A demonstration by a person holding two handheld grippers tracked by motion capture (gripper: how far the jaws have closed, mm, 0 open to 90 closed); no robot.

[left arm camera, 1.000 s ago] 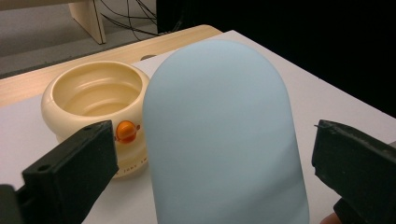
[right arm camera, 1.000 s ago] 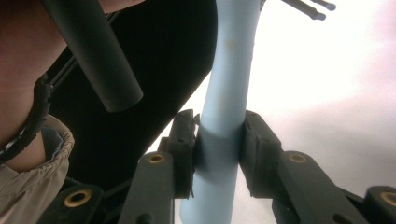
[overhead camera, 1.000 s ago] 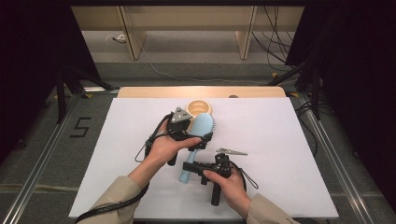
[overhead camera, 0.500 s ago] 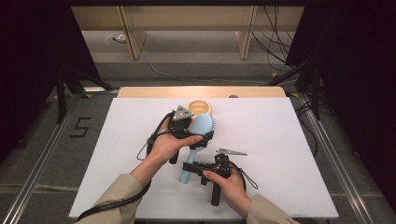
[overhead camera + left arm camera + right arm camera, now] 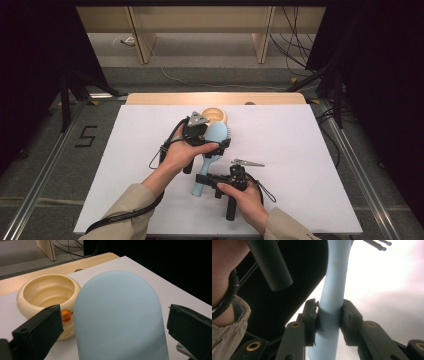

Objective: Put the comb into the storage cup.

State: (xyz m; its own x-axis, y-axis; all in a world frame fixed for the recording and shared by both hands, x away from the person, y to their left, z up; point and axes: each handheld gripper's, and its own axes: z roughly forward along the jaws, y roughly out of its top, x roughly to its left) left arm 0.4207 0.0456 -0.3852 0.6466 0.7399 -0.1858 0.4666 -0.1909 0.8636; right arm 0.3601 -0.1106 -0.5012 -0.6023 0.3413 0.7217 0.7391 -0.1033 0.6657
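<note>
The pale blue hairbrush (image 5: 212, 150) lies mid-worktop, my right gripper (image 5: 329, 323) pinching its handle between both fingers at the near end. My left gripper (image 5: 112, 325) straddles the brush head, fingers spread and apart from it. A cream bowl (image 5: 47, 296) sits just beyond; a metal clip (image 5: 247, 162) lies right.

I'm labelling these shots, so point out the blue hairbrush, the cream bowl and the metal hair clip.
blue hairbrush (image 5: 120, 315), left gripper view, back of its head
cream bowl (image 5: 47, 291), left gripper view, inner wall
metal hair clip (image 5: 247, 162), high view, middle of its length
</note>
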